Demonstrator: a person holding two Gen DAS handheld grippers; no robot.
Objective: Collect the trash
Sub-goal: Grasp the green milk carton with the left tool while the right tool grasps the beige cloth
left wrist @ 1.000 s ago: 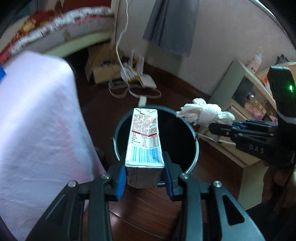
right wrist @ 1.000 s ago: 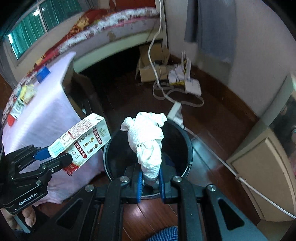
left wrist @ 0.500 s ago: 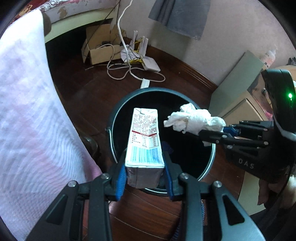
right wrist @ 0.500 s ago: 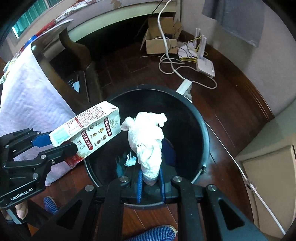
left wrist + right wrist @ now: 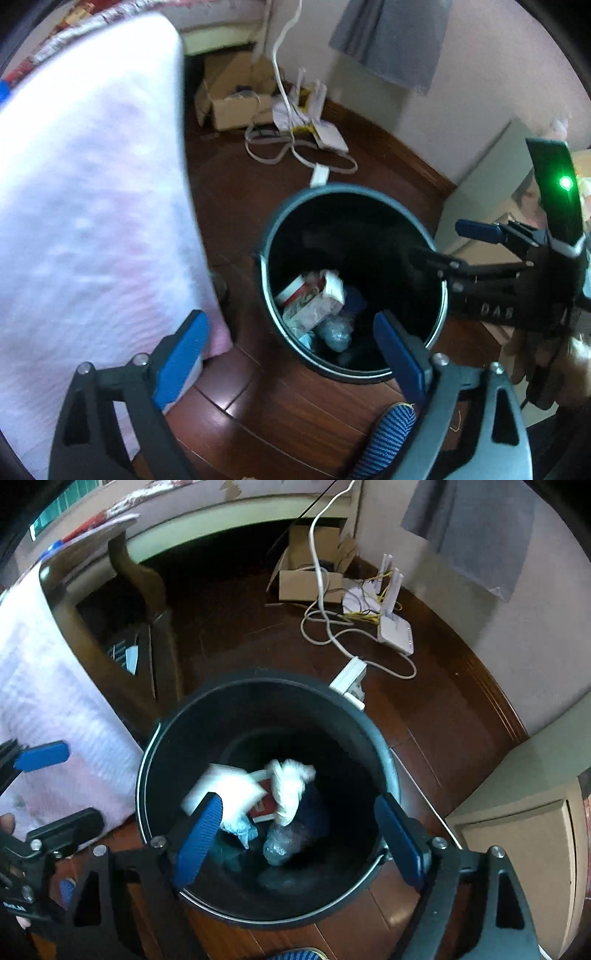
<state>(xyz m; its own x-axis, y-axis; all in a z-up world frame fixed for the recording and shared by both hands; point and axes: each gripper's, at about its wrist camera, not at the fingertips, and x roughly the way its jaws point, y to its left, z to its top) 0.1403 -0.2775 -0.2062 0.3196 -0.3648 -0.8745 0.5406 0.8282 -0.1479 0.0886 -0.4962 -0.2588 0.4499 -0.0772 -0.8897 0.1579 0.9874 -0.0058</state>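
Note:
A black round trash bin (image 5: pixel 266 236) stands on the dark wood floor below both grippers. My left gripper (image 5: pixel 290 354) hovers over the bin's near rim, its jaws opening, nothing between the blue pads. The milk carton (image 5: pixel 317 295) lies inside the bin on other trash. My right gripper (image 5: pixel 299 834) hangs over the bin (image 5: pixel 147 760) too, jaws opening and empty. The white tissue wad (image 5: pixel 290 790) is down in the bin beside the blurred carton (image 5: pixel 221 790). Each gripper shows in the other's view: right (image 5: pixel 458 245), left (image 5: pixel 55 792).
A pink-white tablecloth (image 5: pixel 85 206) hangs at the left, with a wooden chair (image 5: pixel 140 627) beside it. A cardboard box (image 5: pixel 306 579), a router (image 5: pixel 395 627), cables and a power strip (image 5: pixel 351 679) lie behind the bin. A pale cabinet (image 5: pixel 517 834) stands at the right. A striped slipper (image 5: pixel 391 435) is near.
Both grippers opened. The carton left my left gripper and the tissue left my right one; both dropped into the bin. Both hands sank a little toward it.

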